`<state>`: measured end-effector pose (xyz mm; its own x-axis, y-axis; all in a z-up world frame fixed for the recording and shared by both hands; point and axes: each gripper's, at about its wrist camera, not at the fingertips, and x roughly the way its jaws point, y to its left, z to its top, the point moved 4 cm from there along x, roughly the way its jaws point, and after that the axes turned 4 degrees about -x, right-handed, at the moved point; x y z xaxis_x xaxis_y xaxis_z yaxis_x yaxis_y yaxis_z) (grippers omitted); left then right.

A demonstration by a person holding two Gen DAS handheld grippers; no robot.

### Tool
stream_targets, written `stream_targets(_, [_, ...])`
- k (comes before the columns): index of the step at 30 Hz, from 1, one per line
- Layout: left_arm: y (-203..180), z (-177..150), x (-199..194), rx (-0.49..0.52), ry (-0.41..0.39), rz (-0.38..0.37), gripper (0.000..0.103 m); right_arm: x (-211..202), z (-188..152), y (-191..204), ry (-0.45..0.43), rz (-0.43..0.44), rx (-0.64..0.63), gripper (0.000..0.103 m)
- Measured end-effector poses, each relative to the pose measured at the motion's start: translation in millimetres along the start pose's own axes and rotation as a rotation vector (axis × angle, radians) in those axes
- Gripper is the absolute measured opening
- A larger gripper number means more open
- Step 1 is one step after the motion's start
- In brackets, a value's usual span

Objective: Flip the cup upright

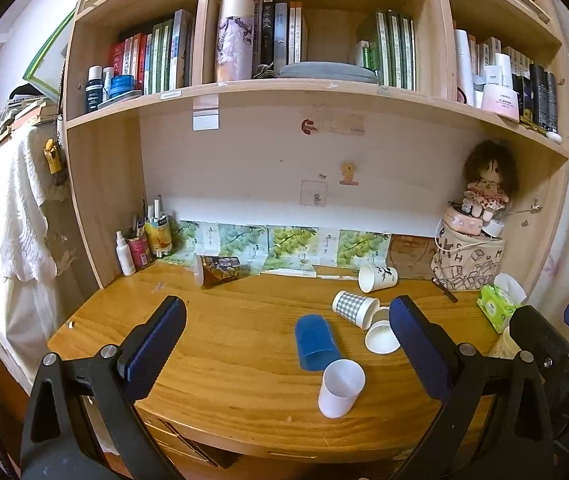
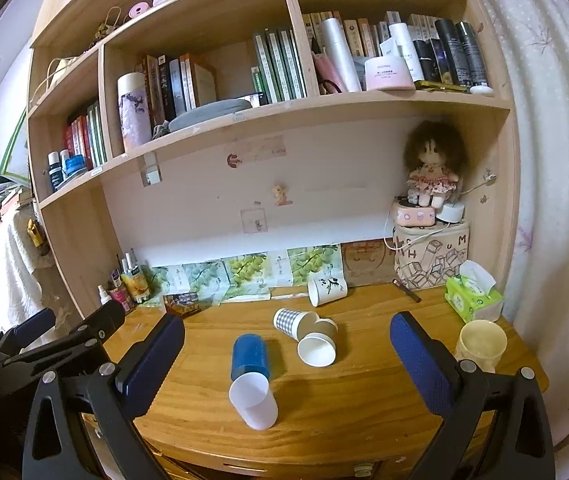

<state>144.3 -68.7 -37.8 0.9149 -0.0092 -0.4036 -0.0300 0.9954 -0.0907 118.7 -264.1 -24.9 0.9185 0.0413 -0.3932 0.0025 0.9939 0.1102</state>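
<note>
Several cups lie on their sides on the wooden desk (image 1: 244, 368). A blue cup (image 1: 315, 342) lies in the middle, with a white plastic cup (image 1: 340, 388) just in front of it. A checked paper cup (image 1: 354, 308), a brown-banded paper cup (image 1: 382, 334) and a printed white cup (image 1: 376, 277) lie further right. A dark printed cup (image 1: 220, 270) lies at the back left. They also show in the right wrist view: blue cup (image 2: 249, 356), white plastic cup (image 2: 253, 400). My left gripper (image 1: 288, 344) and right gripper (image 2: 286, 364) are open, empty, above the desk's front edge.
A cream cup (image 2: 480, 344) stands upright at the right front. A green tissue pack (image 2: 470, 298), a printed box with a doll (image 2: 430, 264) and a pen holder (image 1: 140, 244) line the back. Shelves with books hang above.
</note>
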Motion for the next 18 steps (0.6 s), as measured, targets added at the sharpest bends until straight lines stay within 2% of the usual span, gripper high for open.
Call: stream_targets(18, [6, 0, 11, -0.015, 0.019, 0.044, 0.102, 19, 4, 8, 0.025, 0.062, -0.023, 0.103])
